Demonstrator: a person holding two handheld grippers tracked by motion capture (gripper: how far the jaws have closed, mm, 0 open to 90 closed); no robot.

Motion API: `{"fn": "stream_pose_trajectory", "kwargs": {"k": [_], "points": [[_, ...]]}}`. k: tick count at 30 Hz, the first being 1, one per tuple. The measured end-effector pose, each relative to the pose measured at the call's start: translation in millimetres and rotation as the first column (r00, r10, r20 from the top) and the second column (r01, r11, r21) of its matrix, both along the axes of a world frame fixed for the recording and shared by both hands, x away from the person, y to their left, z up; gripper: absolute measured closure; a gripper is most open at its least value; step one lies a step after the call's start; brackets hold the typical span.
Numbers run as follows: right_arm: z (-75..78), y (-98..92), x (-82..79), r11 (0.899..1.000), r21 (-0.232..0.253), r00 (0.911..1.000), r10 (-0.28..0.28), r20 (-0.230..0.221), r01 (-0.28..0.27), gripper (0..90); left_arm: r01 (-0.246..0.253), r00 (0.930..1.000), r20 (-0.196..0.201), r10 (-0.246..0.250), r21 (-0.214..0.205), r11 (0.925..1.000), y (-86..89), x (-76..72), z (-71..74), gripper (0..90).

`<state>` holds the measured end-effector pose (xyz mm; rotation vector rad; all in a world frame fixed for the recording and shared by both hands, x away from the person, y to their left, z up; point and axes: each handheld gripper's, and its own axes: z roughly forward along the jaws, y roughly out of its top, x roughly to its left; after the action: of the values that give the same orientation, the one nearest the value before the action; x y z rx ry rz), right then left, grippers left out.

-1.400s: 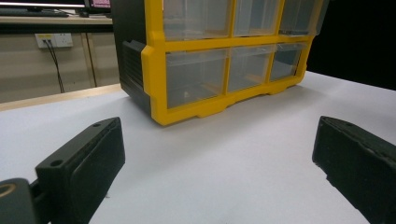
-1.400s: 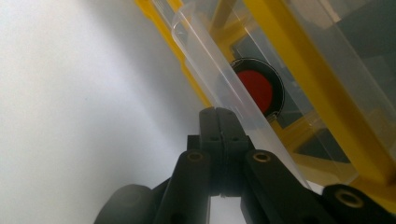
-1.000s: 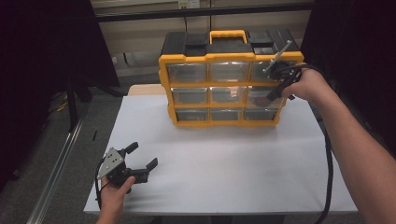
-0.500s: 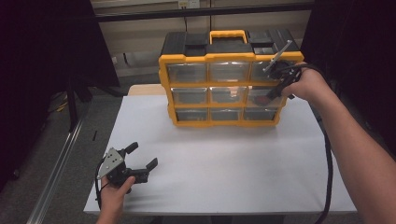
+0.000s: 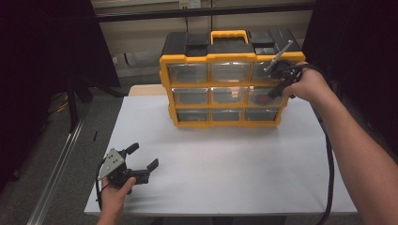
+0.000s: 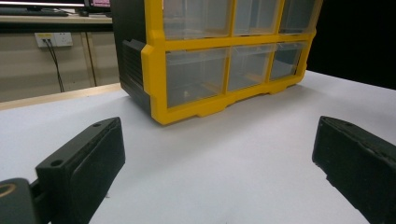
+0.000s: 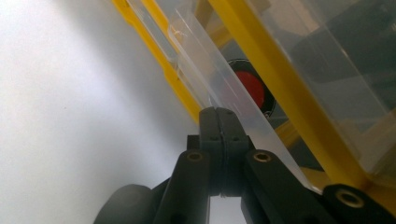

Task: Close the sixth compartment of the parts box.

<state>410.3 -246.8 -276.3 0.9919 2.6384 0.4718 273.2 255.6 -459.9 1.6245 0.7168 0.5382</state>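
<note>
You are holding the right gripper against the front of the yellow organizer, at the right-hand drawer of its middle row, and its jaws are pressing fully together just at that drawer's clear lip; whether any plastic is pinched between them you cannot tell from the right gripper view. Just beyond the jaw tips, behind the clear front, a red and black part is lying inside the drawer. Your left gripper is resting low over the white table with its 2 jaws spread wide and nothing between them, the organizer sitting well ahead of them. The risk, as I read it: if you are pulling with so thin a bite, the tips may be slipping off the lip, or the whole unbraced organizer may be sliding or tipping toward you instead of the drawer opening, since the left gripper is staying far from it.
</note>
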Motion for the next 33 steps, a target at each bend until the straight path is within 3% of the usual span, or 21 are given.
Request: {"fn": "stream_pose_trajectory", "kwargs": {"k": [33], "points": [[-1.0,-1.1,4.0,0.999,-0.025,0.9977,-0.023,0.063,0.025,90.0,-0.003,1.0000,-0.002,0.003,0.004,1.0000,-0.4,0.2,-0.3,2.7]]}}
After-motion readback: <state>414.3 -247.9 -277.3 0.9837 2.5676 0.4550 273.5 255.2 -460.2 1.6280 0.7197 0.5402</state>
